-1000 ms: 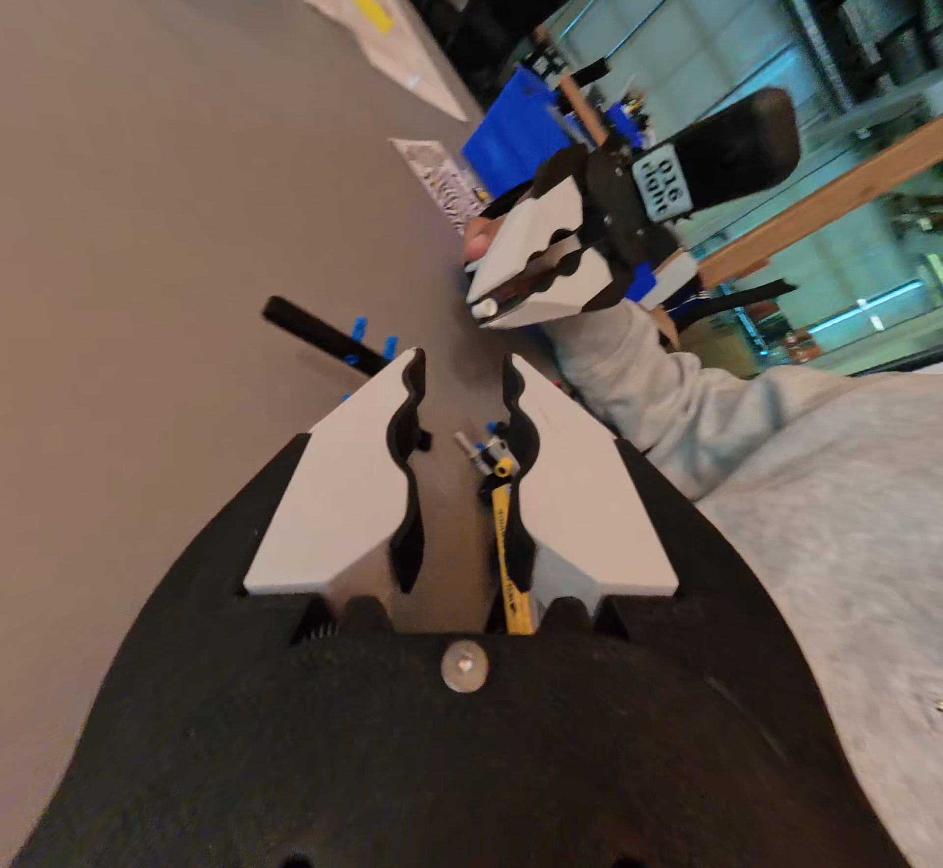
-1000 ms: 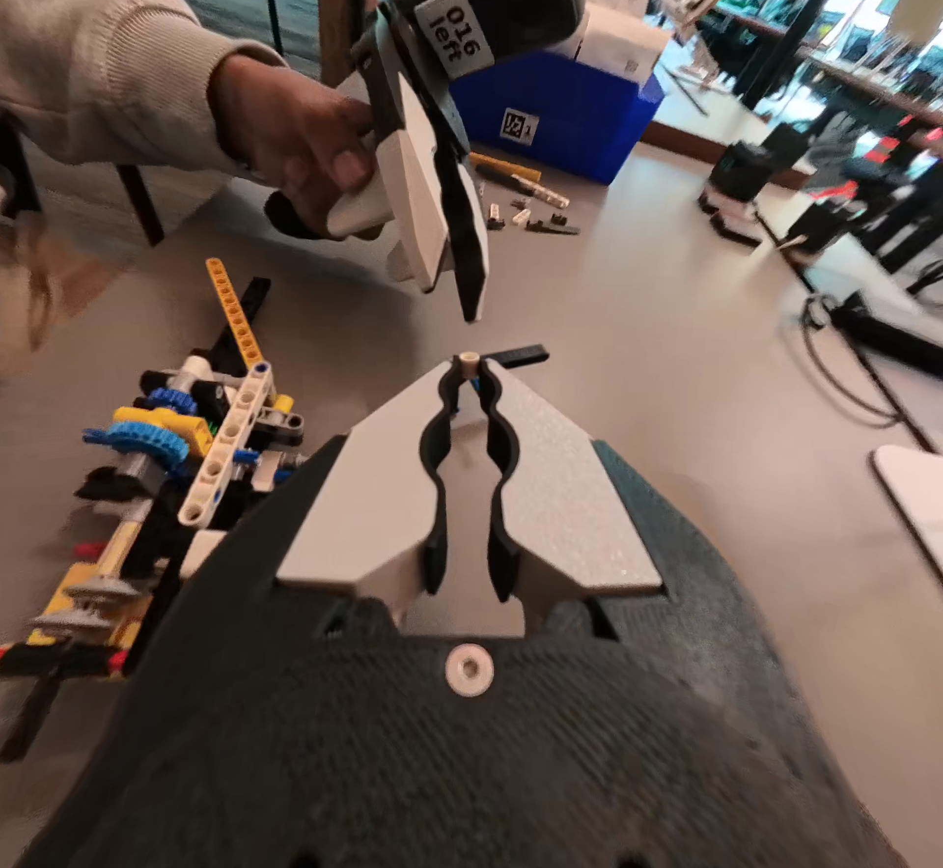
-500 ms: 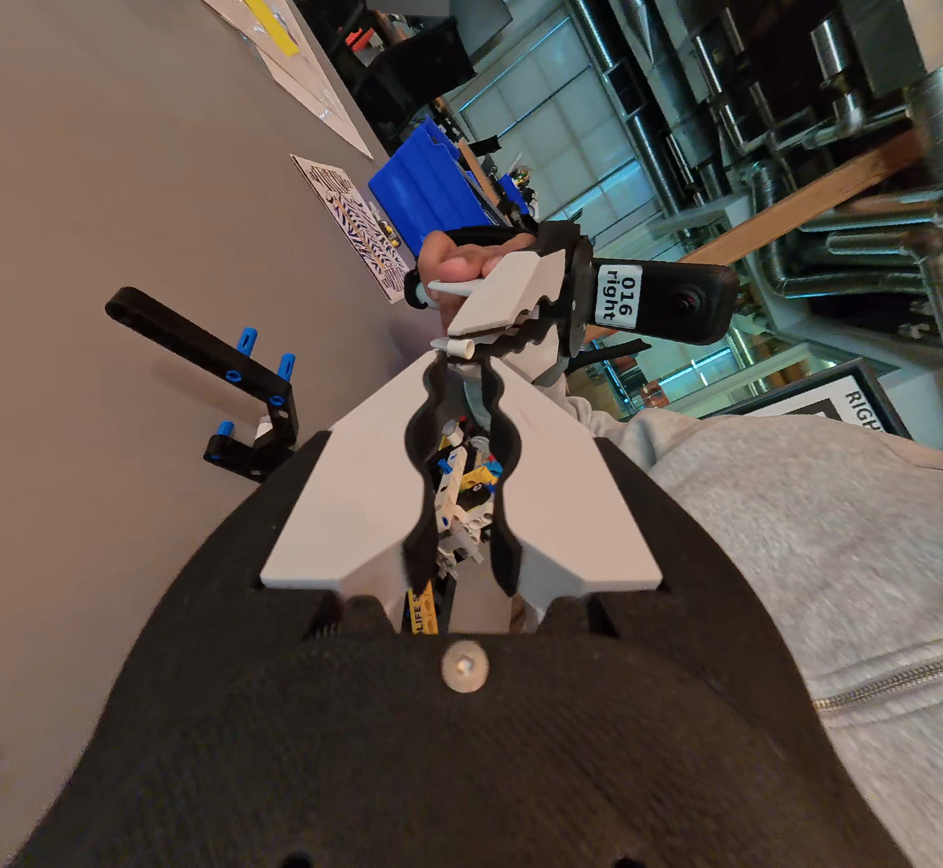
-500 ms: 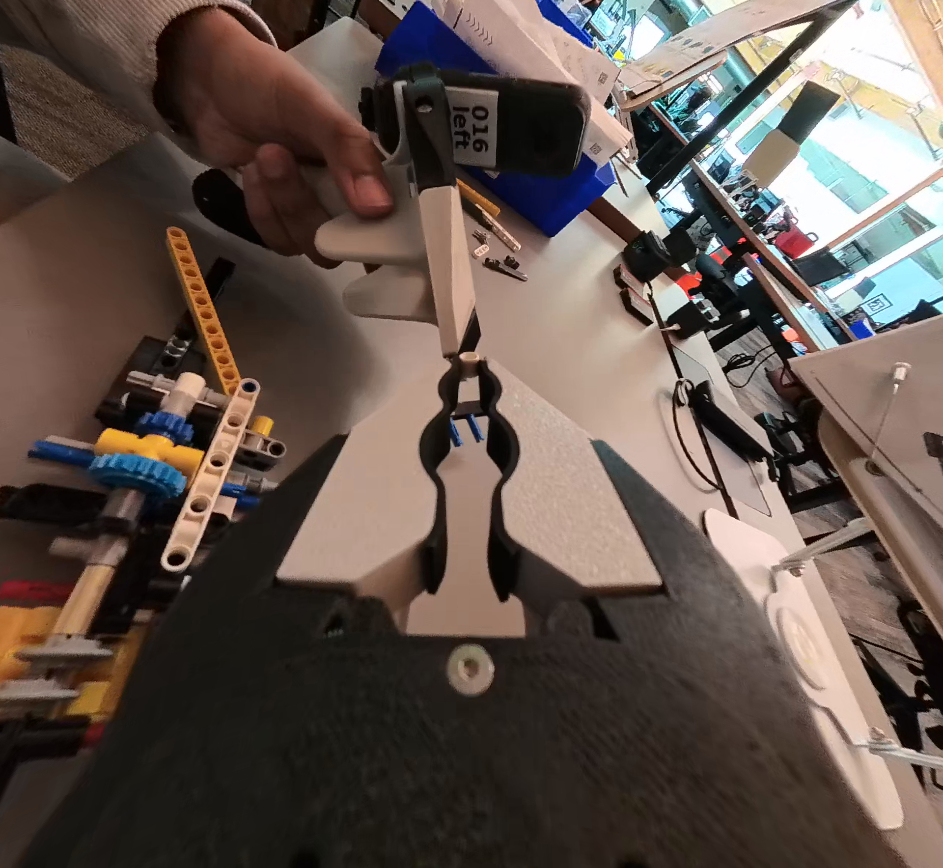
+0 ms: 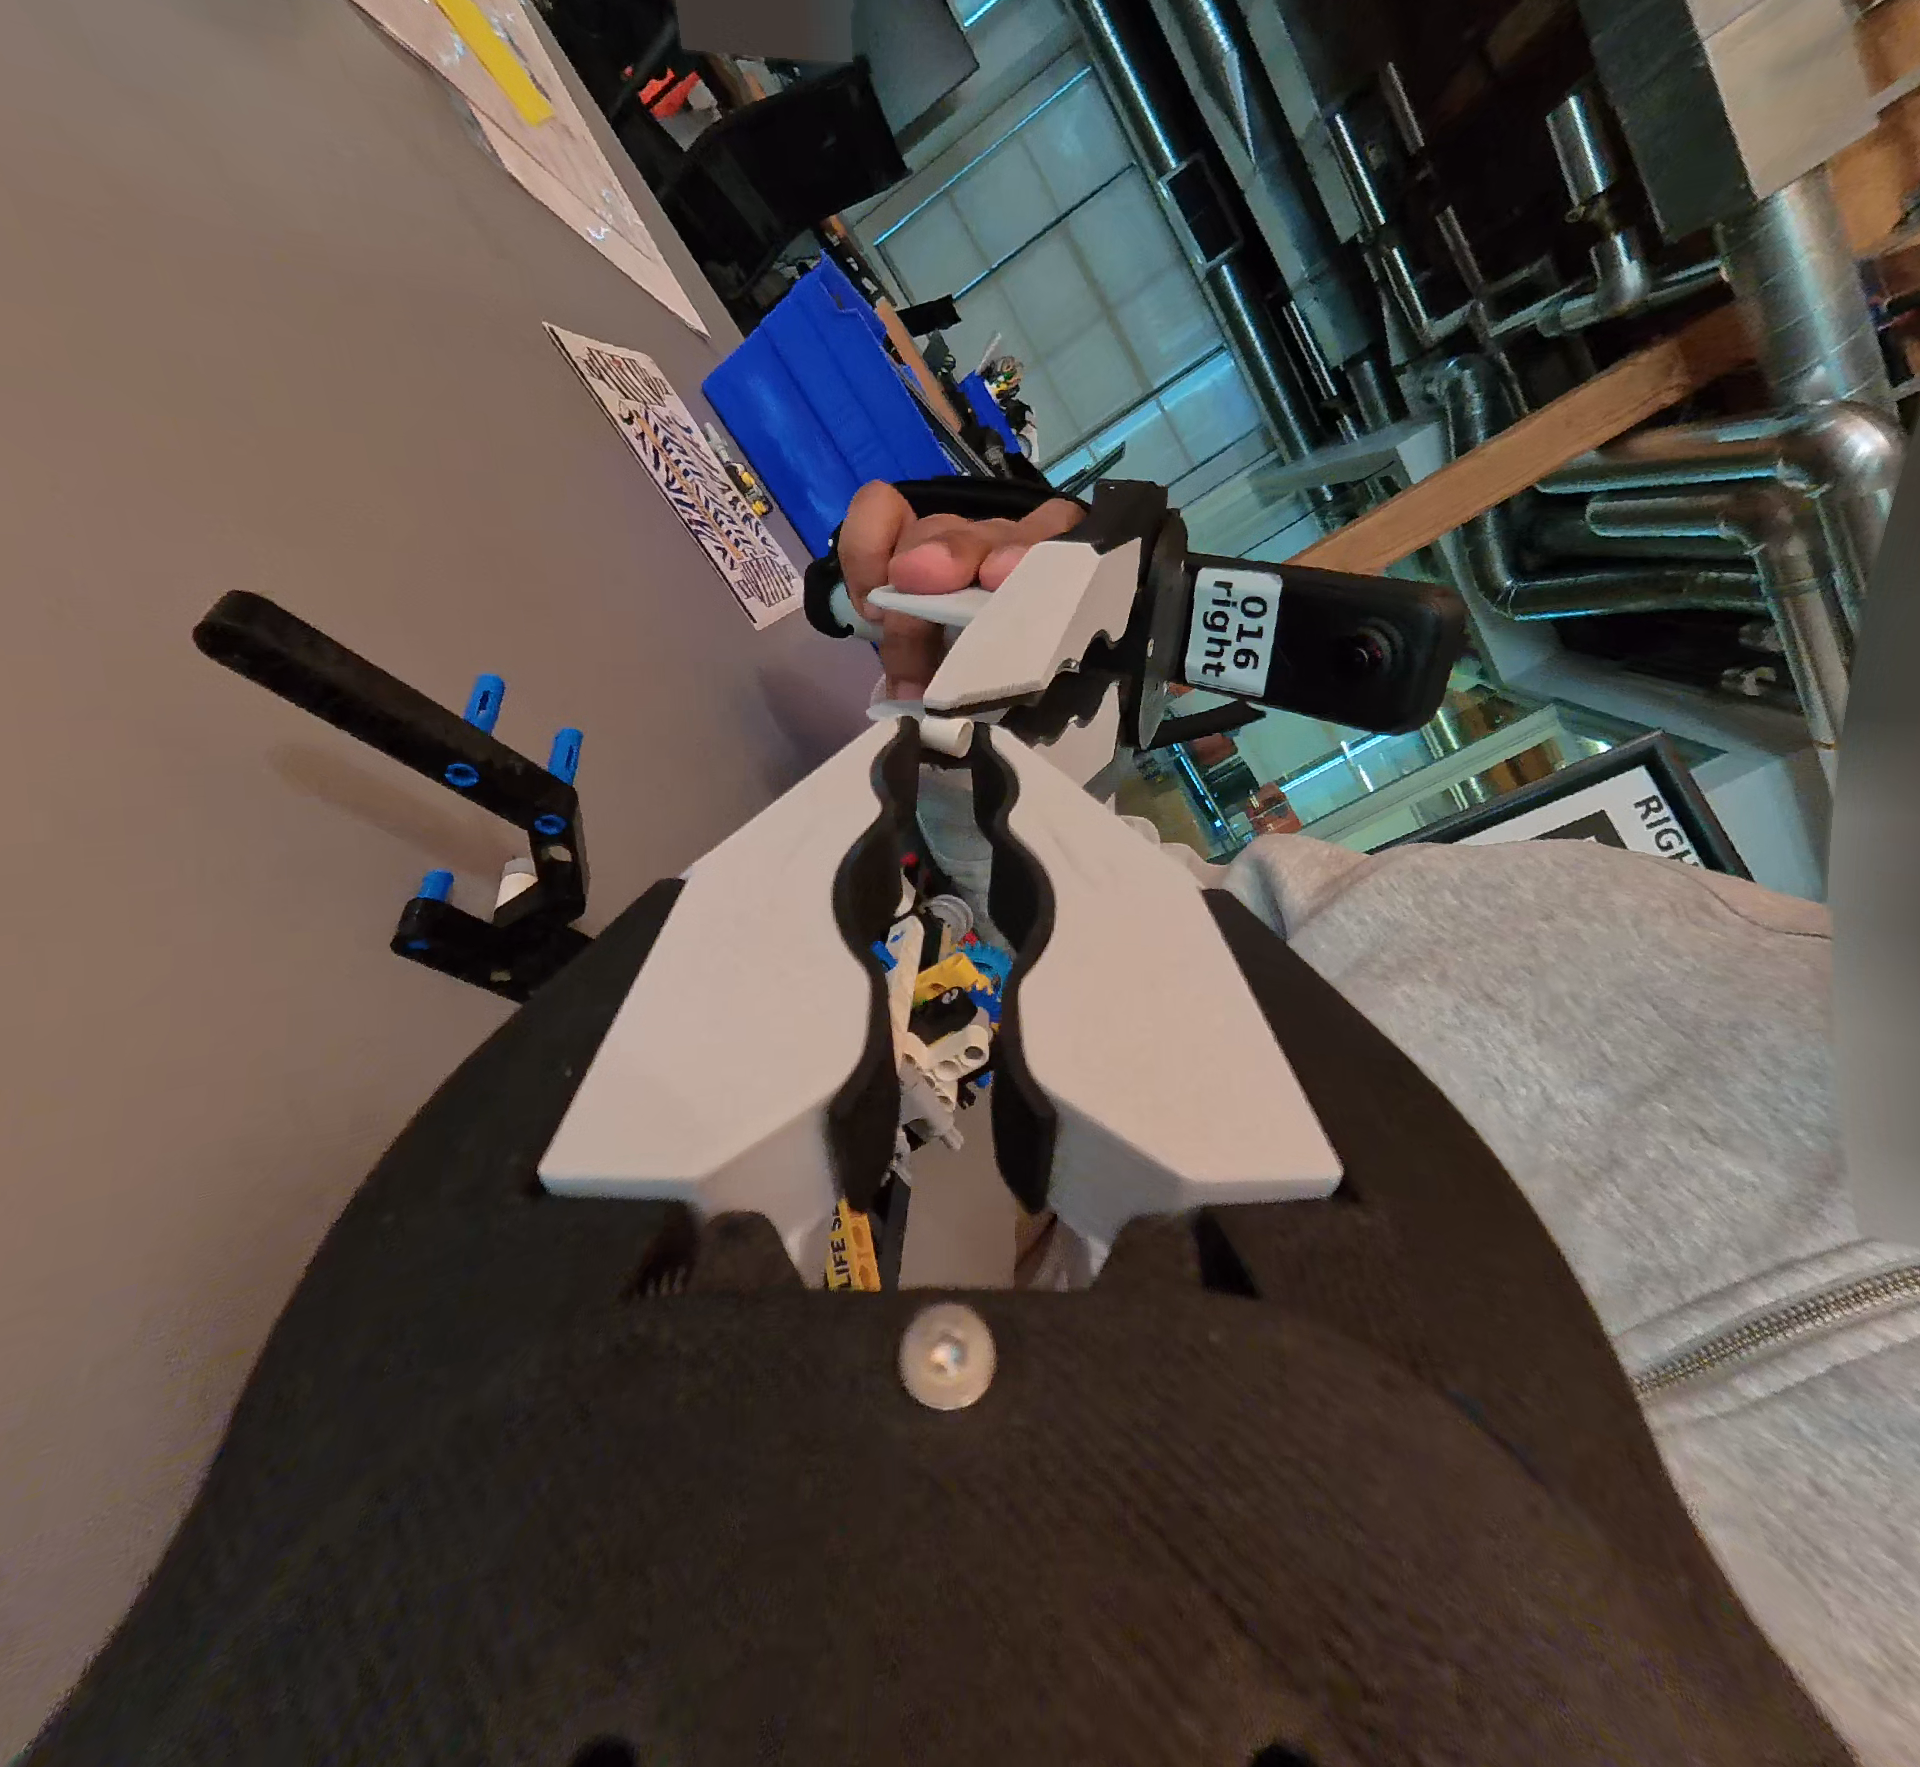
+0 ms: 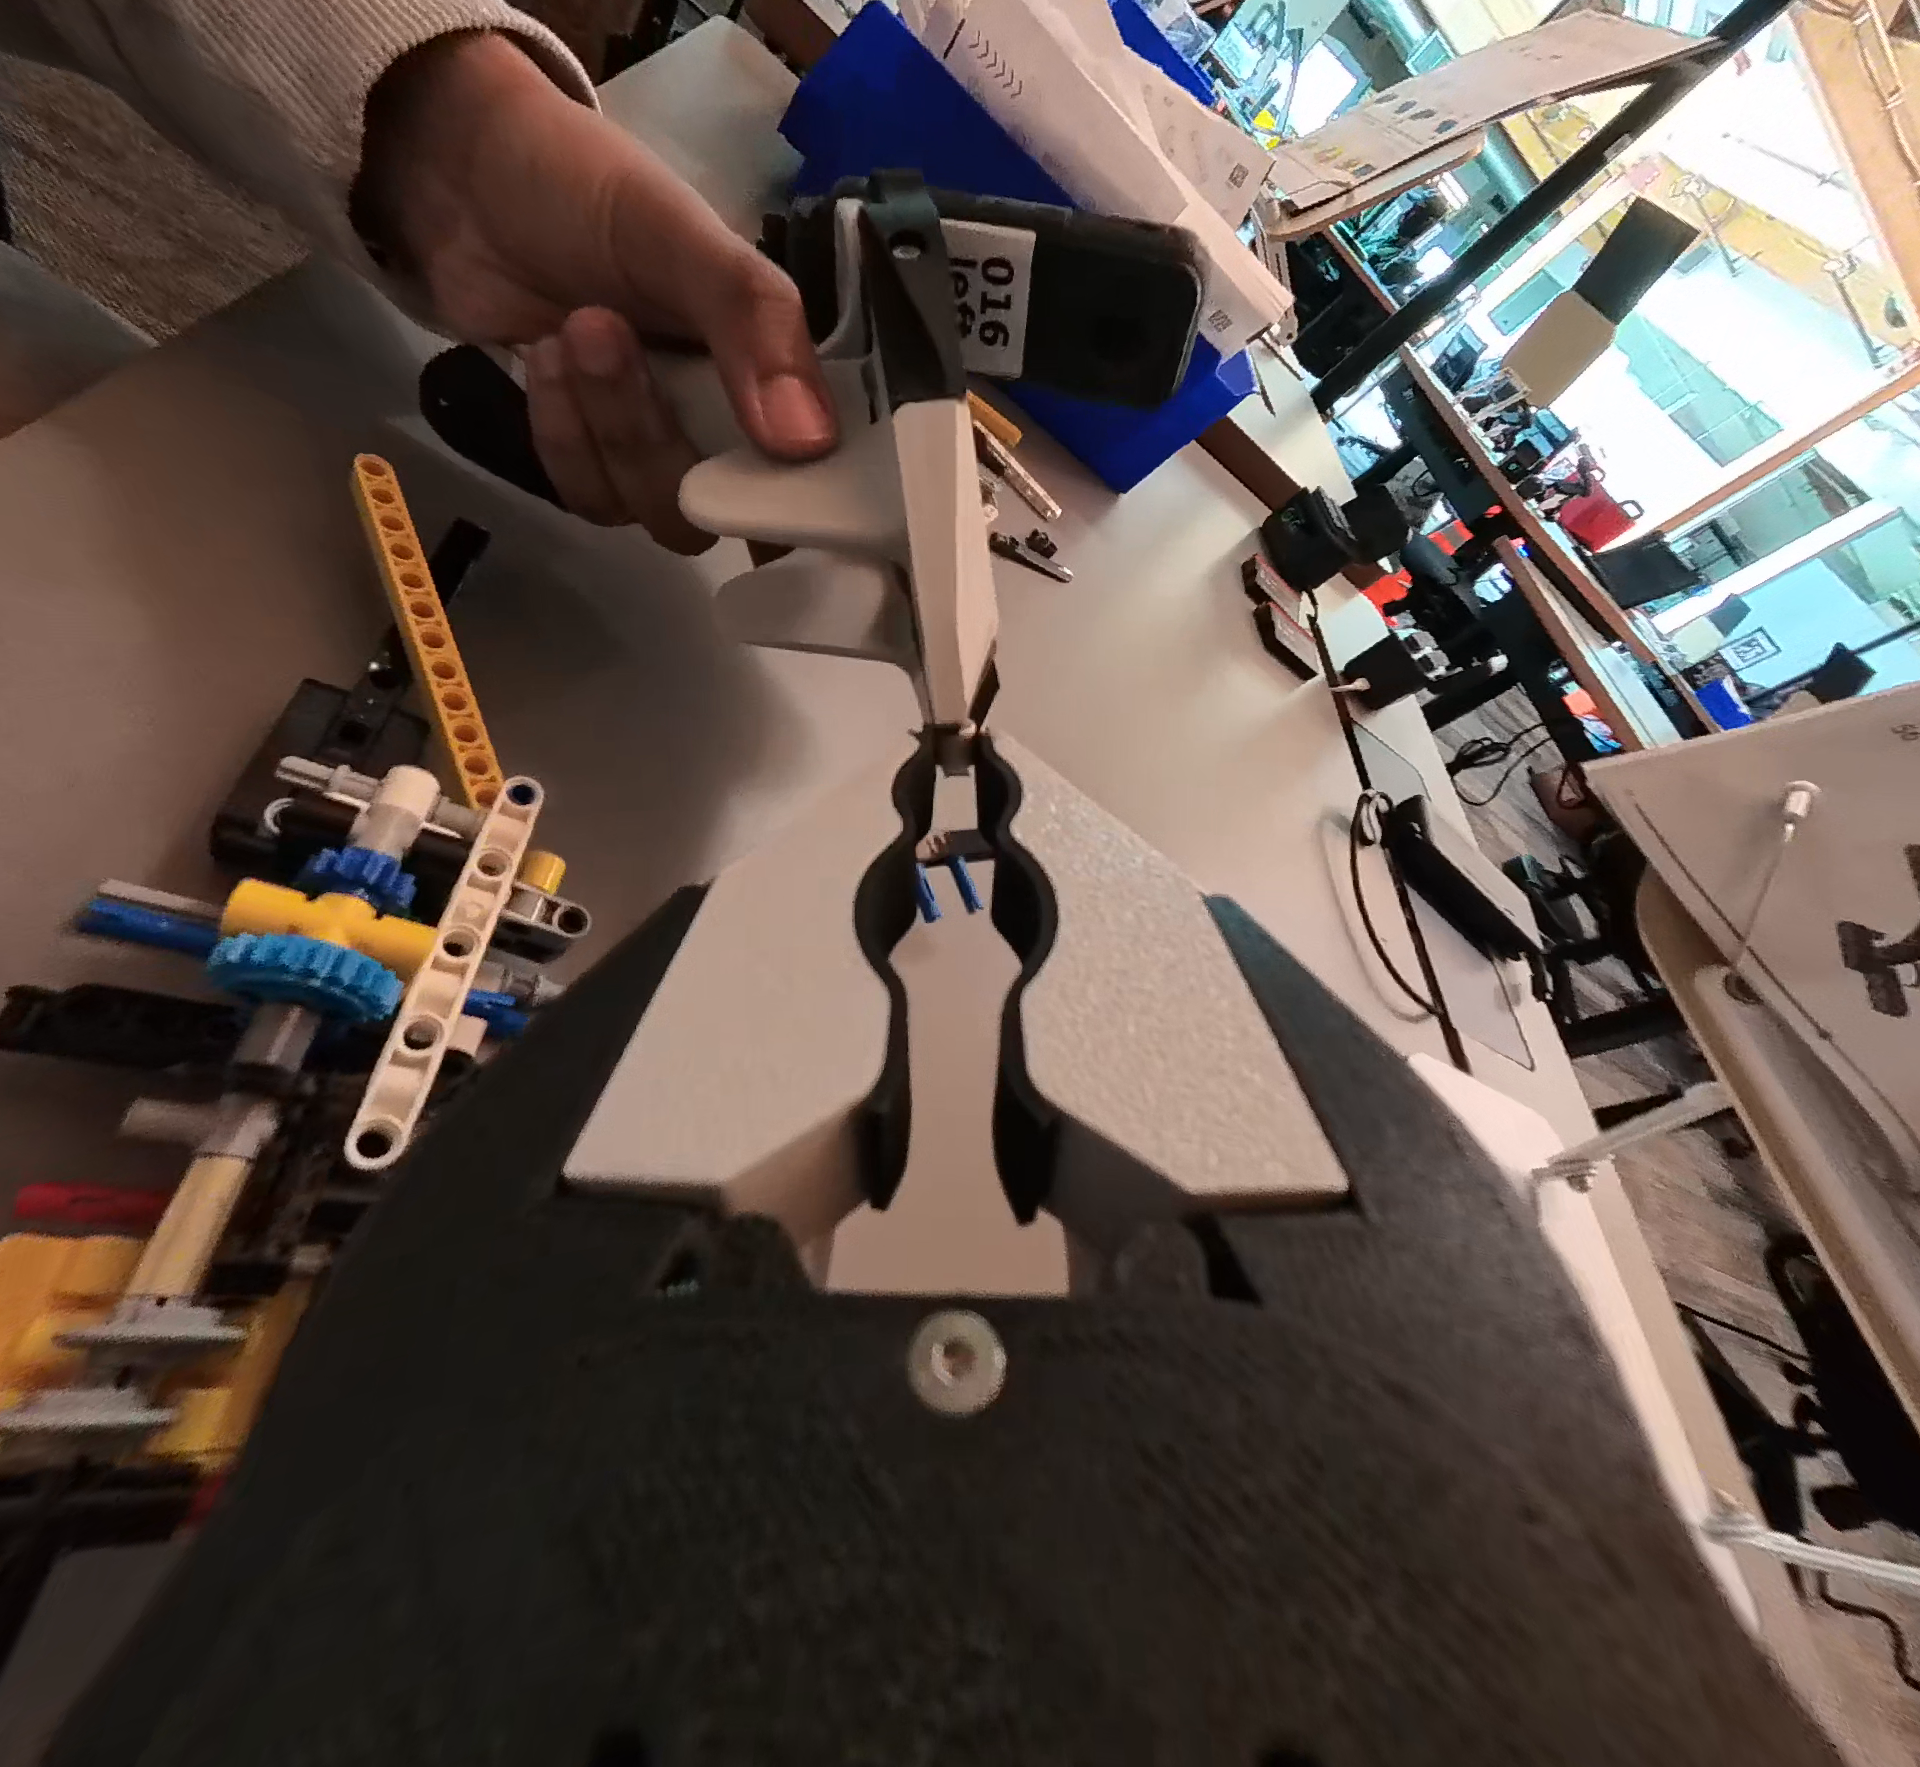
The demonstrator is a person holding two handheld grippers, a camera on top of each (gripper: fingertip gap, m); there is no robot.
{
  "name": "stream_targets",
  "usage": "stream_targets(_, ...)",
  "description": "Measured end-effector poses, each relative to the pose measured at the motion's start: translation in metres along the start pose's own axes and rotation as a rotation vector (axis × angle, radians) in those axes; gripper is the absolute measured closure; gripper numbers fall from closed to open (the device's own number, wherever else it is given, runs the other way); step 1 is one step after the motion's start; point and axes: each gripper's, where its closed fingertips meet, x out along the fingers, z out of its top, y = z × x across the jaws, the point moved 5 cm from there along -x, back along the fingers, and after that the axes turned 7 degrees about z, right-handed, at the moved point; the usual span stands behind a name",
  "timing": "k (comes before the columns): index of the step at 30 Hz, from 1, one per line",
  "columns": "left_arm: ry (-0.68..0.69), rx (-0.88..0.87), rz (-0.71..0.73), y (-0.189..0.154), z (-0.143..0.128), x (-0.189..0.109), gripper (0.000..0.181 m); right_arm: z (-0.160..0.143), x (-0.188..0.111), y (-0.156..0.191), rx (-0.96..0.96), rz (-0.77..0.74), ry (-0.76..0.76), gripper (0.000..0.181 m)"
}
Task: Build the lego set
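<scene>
My left gripper and my right gripper meet tip to tip above the table. Both are closed on a small white lego piece, also seen in the left wrist view. The right gripper appears in the left wrist view, and the left gripper in the right wrist view, each held by a hand. The half-built lego model with blue gears and a yellow beam lies on the table at the left. A black angled beam with blue pins lies apart from it.
A blue bin stuffed with papers stands at the back. Loose small parts lie in front of it. A patterned sheet and instruction pages lie farther off. Cables and black devices sit near the right edge. The tips of both grippers are at nearly the same place.
My left gripper was open a second ago and has closed, swinging up to meet the right gripper's tips. The right gripper tilted up, holding the white piece throughout.
</scene>
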Motion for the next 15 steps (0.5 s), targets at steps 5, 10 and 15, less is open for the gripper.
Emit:
stream_targets(5,-0.005,-0.033,-0.06,-0.0034,0.0004,-0.0007,0.175,0.0037,-0.0032,-0.0008,0.036,0.015,-0.052,0.176)
stream_targets(10,-0.004,-0.086,-0.133,-0.0035,0.0,-0.0017,0.176,0.0058,-0.0053,-0.0005,0.054,0.027,-0.085,0.176)
stream_targets(15,-0.01,-0.114,-0.159,-0.0033,0.0003,-0.0018,0.176,0.0055,-0.0057,-0.0012,0.068,0.03,-0.102,0.176)
